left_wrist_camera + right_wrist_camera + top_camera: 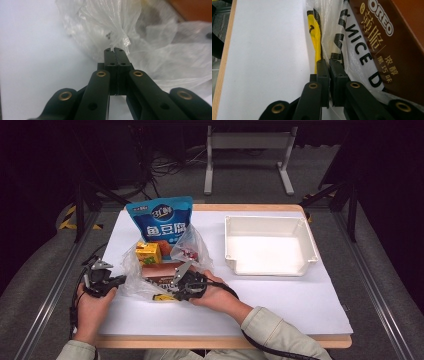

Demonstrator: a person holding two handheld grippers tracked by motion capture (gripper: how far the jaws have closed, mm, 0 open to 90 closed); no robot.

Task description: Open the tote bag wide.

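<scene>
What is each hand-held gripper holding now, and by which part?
Both grip the thin clear plastic bag of snacks. The left hand-held gripper pinches a gathered fold at its edge; the right hand-held gripper pinches the film beside the brown biscuit box.

This looked like a lab recording bay: a white-topped bench [280, 295] stood on grey carpet [40, 270] amid dark curtains, loose floor cables [170, 165] and metal frame rails [55, 290].

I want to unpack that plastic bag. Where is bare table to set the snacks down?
Free: the white tray itself, the table strip in front of it, and the near edge right of the sleeve. Crowded: the left middle, where the plastic bag, blue pouch, yellow carton, Oreo box and both hand-held grippers sit.
</scene>
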